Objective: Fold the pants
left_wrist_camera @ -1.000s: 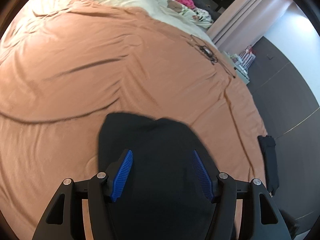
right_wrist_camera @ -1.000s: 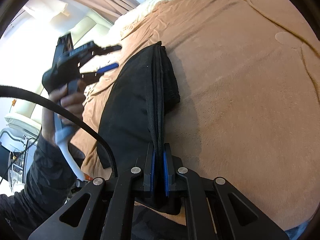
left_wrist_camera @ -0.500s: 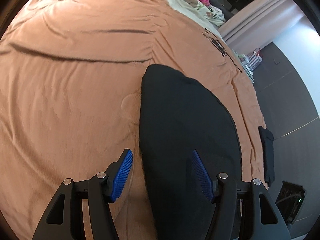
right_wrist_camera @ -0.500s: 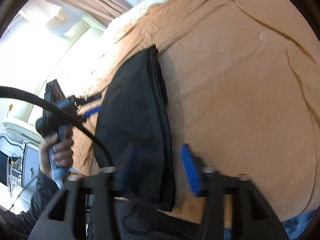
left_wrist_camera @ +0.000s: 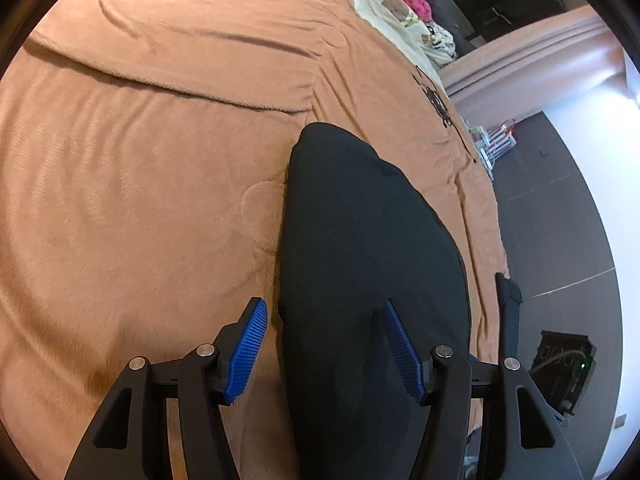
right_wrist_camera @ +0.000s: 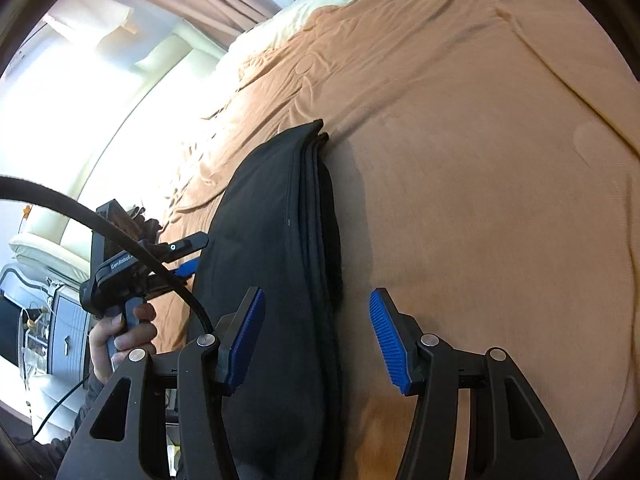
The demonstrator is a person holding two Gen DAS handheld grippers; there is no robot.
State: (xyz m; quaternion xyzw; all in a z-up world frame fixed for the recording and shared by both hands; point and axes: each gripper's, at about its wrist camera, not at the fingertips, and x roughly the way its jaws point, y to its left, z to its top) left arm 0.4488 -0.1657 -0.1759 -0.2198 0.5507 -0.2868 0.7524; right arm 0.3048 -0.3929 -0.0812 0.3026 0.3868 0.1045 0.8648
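- pants lie folded, lower centre, on the bed.
- right gripper spread, having just opened off them.
- left gripper spread; seemingly not gripping.

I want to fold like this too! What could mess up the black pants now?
1. The pants lie in loose stacked layers; the edges could slide apart, since neither claw grips them.
2. The right claw is open just above the fold and could snag it.
3. The blanket is soft and wrinkly, so the pile may not stay flat.
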